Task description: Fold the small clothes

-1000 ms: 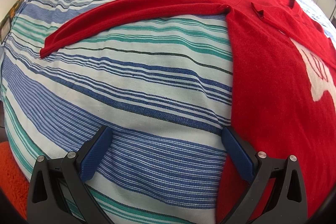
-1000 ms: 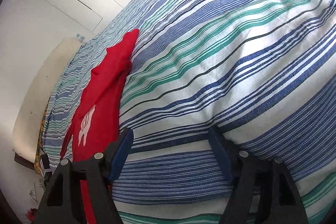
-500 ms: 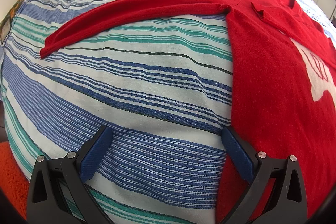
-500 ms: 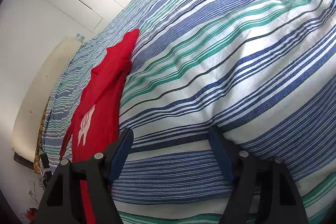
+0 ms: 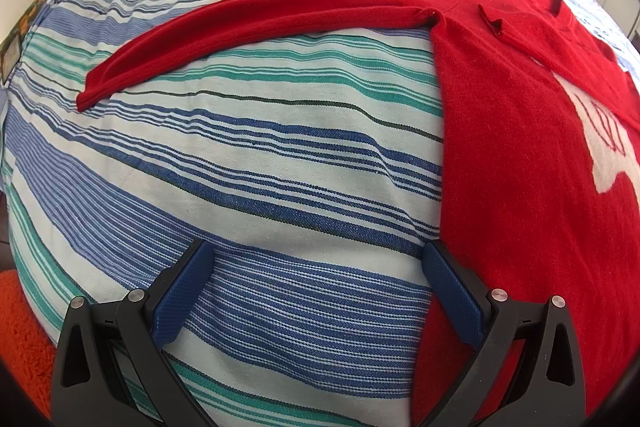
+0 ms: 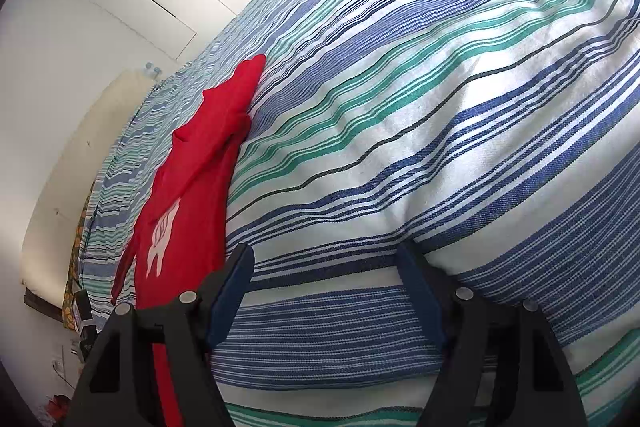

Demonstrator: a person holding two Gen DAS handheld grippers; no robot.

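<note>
Red sweater [image 5: 520, 131] lies flat on the striped bedspread [image 5: 280, 155], one sleeve stretched out sideways, white motif up. My left tongs [image 5: 316, 267] hang released at its side edge. Right tongs [image 6: 324, 267] released too, over bare stripes beside it.

You're looking at a fuzzy, matt knit red sweater [image 5: 516, 131] lying on a woven cotton-like striped bedspread [image 5: 280, 155] — its weave showing coarse up near. Your left gripper [image 5: 316, 259] is showing textured blue pads [image 5: 452, 291] on matt black plastic.
</note>
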